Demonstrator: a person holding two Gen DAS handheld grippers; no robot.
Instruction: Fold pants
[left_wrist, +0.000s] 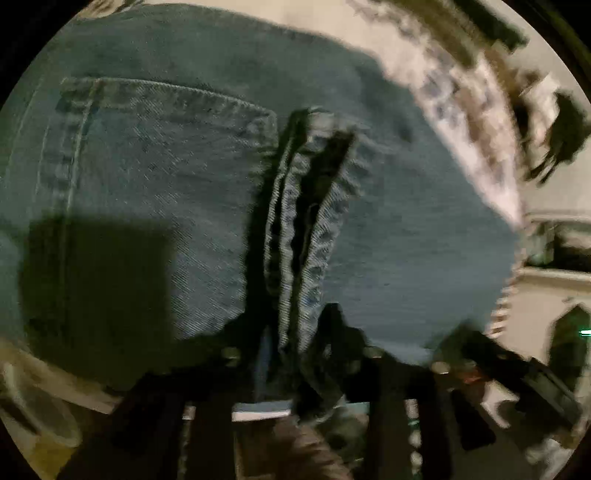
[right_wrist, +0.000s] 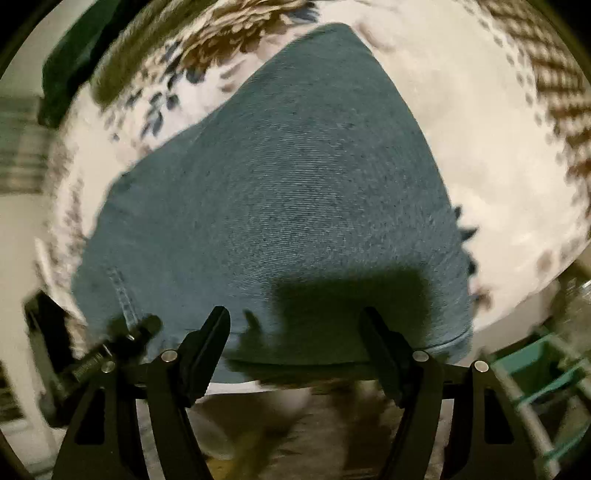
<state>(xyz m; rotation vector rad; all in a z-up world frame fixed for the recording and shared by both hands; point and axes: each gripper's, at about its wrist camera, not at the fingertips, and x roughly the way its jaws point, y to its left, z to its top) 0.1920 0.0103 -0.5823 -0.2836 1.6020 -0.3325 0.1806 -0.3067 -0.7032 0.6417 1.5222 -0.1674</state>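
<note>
Centre of left view: left gripper (left_wrist: 314, 236) pinching jeans (left_wrist: 166, 184) hem fold (blurred) | lower right view: right gripper (right_wrist: 295, 325) fingers spread over denim | floral cloth (right_wrist: 480, 166) beneath

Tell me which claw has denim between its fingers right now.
The left claw: a jeans fold runs between its fingers. The right claw is spread wide above flat denim.

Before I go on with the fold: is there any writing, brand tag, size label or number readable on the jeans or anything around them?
None readable in either view.
jeans: plain denim with seams and a pocket, no tag or patch showing.
patterned cloth under them: a leaf print, no lettering.
Both views are motion-blurred.
</note>
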